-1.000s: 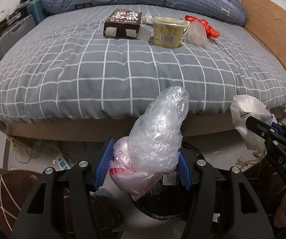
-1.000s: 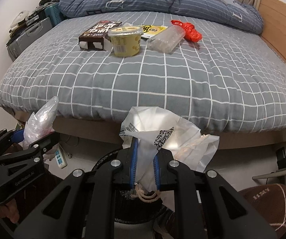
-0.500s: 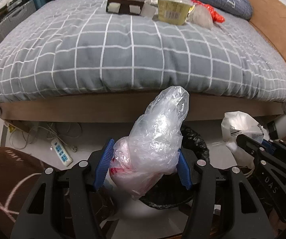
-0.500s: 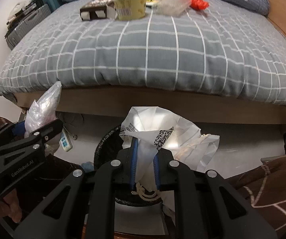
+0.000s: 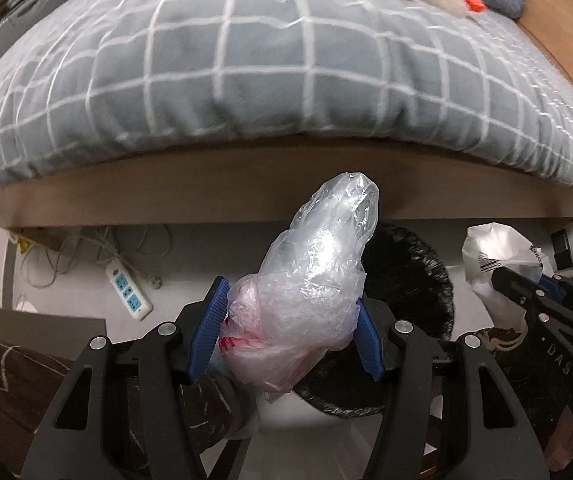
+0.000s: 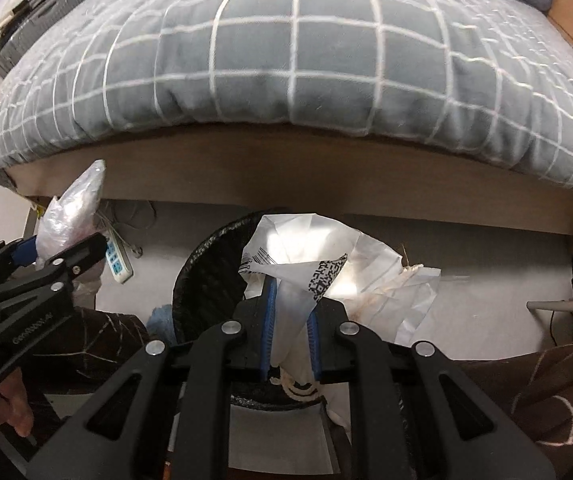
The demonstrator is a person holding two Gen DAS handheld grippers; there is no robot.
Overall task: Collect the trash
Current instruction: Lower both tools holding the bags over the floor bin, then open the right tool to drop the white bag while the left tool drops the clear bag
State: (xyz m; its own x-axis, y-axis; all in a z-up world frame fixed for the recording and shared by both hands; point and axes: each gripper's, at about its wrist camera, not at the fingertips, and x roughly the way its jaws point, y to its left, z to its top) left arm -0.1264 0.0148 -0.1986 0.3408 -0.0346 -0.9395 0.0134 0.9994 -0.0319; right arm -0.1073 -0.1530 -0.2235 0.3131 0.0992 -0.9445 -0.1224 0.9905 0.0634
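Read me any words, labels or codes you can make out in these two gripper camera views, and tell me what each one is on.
"DAS": on the side of the right gripper, left wrist view.
Pale lettering on the left gripper, right wrist view: too blurred to read.
Barcode and square code on the white paper bag: cannot be read.
Small print beside the barcode on that bag: too small.

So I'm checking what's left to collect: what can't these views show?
- Trash on the bed: cut off by the top edge and blurred, both views.
- Bin contents: hidden by the clear plastic bag and white paper bag.
- Floor under the bed: hidden by its frame.
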